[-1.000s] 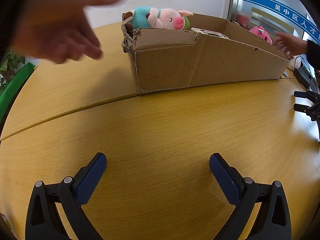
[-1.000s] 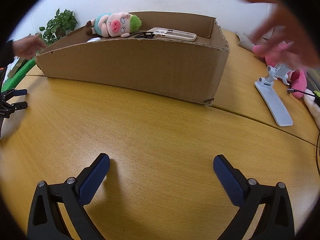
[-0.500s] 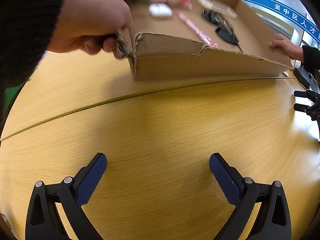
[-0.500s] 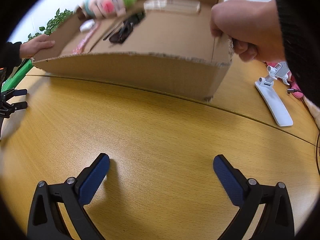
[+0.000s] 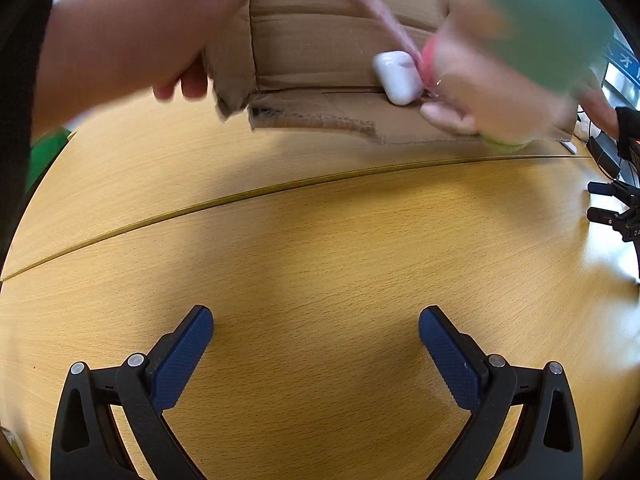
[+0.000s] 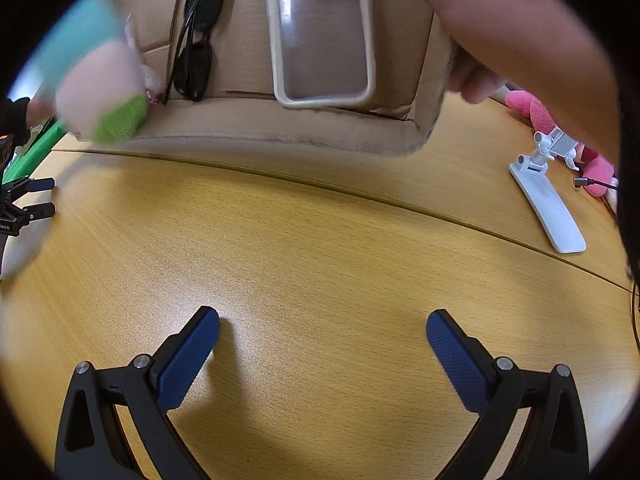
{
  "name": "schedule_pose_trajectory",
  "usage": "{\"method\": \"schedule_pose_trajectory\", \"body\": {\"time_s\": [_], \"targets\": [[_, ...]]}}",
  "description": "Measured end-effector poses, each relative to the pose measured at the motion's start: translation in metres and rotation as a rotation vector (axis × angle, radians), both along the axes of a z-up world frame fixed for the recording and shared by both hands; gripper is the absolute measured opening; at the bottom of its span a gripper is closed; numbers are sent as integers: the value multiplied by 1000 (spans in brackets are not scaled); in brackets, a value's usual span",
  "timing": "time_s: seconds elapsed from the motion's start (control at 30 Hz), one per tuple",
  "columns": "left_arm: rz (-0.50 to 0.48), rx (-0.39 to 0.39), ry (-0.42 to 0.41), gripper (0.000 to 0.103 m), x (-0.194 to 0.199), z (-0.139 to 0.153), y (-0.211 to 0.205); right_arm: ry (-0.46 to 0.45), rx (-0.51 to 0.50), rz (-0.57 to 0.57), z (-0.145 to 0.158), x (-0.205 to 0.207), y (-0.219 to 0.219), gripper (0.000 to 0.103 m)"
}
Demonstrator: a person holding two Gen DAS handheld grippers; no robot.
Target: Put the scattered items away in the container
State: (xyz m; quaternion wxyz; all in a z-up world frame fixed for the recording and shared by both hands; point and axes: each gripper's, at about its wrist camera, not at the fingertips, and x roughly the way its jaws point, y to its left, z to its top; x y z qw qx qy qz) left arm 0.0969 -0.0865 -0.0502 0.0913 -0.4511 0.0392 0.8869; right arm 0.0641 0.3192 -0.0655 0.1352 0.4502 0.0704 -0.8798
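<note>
Two bare hands tip a cardboard box toward me over the wooden table. A blurred pig plush tumbles over its near rim. A white earbud case, black sunglasses and a clear phone case lie against the box floor. My left gripper and right gripper rest open and empty on the table, well short of the box.
A white phone stand and a pink plush lie at the right in the right wrist view. The other gripper shows at the table edge in each view.
The hands grasped the box ends and tipped it steeply toward me. The items slid to the near wall and the pig plush is falling out. Both grippers stayed still.
</note>
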Motion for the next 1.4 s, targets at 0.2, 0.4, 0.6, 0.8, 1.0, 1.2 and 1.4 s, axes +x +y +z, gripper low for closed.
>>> {"method": "schedule_pose_trajectory", "body": {"time_s": [0.2, 0.4, 0.6, 0.8, 1.0, 1.2, 1.4], "targets": [[-5, 2, -1, 103, 2, 0, -1, 0, 0, -1, 0, 0, -1, 103], [-4, 1, 0, 103, 2, -1, -1, 0, 0, -1, 0, 1, 3, 103], [-3, 1, 0, 103, 2, -1, -1, 0, -1, -14, 0, 1, 8, 103], [-1, 1, -1, 103, 2, -1, 0, 3, 5, -8, -1, 0, 8, 103], [-1, 0, 0, 103, 3, -1, 0, 1, -1, 10, -2, 3, 12, 103], [1, 1, 0, 103, 3, -3, 0, 2, -1, 10, -2, 5, 16, 103], [1, 1, -1, 103, 3, -3, 0, 1, -1, 10, -2, 3, 16, 103]]}}
